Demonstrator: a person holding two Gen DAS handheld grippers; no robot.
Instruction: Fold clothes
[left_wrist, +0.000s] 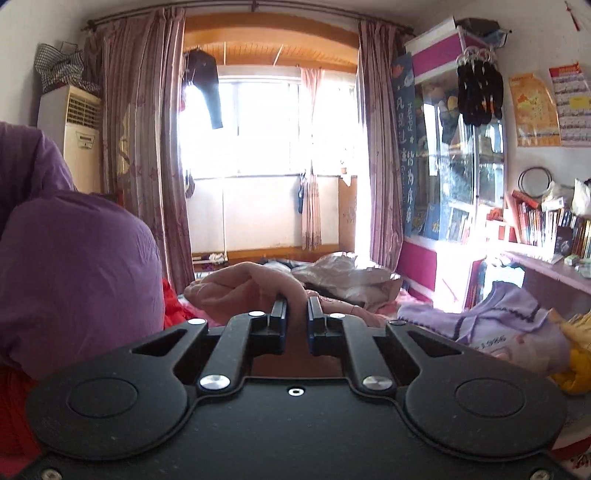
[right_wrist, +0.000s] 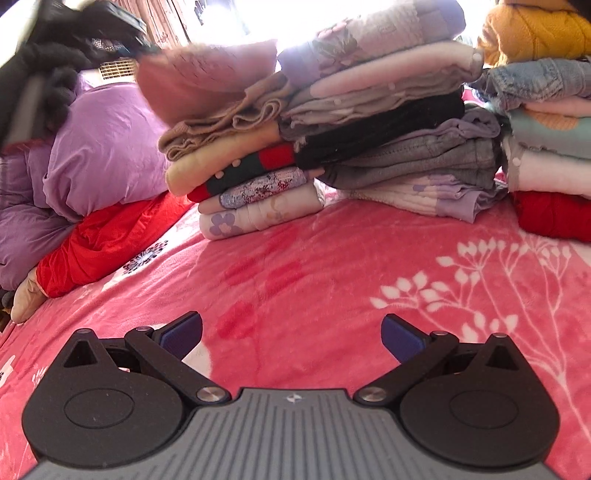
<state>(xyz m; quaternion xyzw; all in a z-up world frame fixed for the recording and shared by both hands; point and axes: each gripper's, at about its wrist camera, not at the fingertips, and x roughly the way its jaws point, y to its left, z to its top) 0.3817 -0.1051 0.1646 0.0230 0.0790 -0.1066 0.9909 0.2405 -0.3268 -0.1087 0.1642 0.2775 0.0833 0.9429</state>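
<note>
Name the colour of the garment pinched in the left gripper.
Pale pink garment, best in the left wrist view.

Open pink blanket (right_wrist: 295, 258) straight ahead, free for passing. Blocked beyond by stacks of folded clothes (right_wrist: 369, 129); hemmed on the left by purple pillow (right_wrist: 107, 147) and red garment (right_wrist: 107, 240).

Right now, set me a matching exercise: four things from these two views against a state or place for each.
Things:
1. left gripper
2. right gripper
3. purple pillow
4. mustard sweater

States or places:
A. open, over the pink blanket
B. on top of a folded stack
C. shut on the pink garment
D. lying on a red cloth

Pairs: 1-C, 2-A, 3-D, 4-B
</note>
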